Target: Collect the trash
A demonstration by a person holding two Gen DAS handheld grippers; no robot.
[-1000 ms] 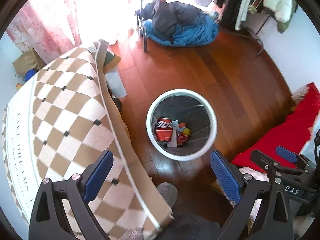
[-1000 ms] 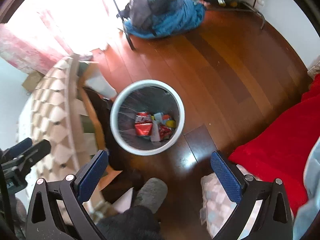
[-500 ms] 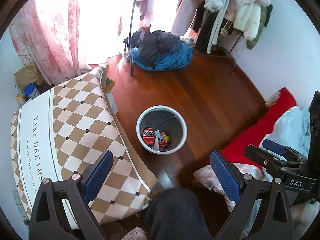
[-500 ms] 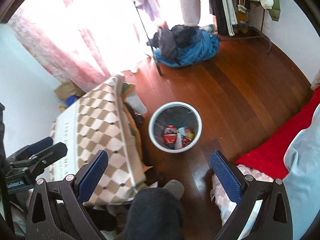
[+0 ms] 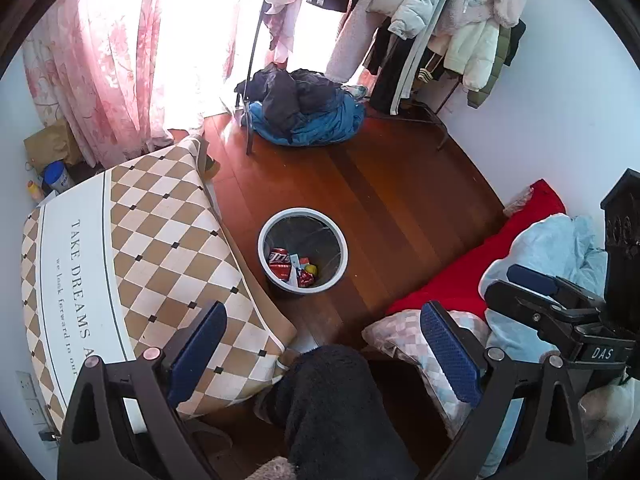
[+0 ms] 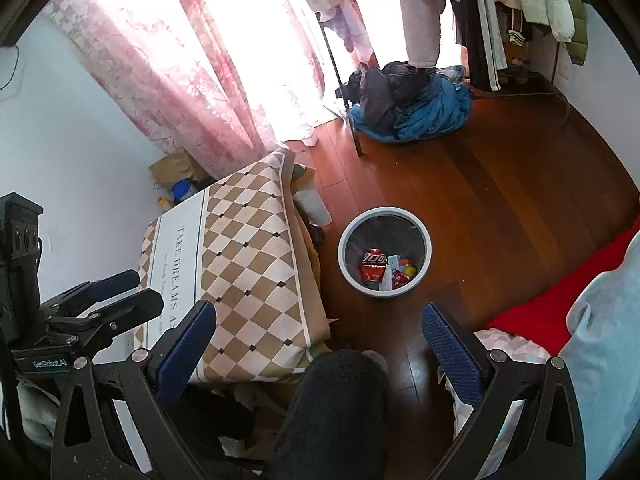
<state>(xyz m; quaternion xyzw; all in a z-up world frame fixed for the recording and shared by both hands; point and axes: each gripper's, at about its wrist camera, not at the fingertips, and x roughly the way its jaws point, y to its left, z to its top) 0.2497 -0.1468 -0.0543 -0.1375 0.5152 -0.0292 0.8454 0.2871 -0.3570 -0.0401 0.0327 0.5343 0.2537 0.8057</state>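
We're high above the floor (image 5: 400, 200) now, and the whole room has opened up compared with a second ago, when the bin filled the view. The checked table (image 5: 140, 248) sits at nine o'clock, the red blanket (image 5: 480, 272) at three. The bin (image 5: 303, 255) stands dead centre, well below us, with the trash, a red can (image 5: 279, 261) and wrappers, already inside. Our left gripper (image 5: 324, 352) and right gripper (image 6: 320, 350) both have their jaws wide apart and empty. We judge that drop finished, and we're lifting away.

Both grippers (image 5: 324, 350) (image 6: 320, 348) agape, empty
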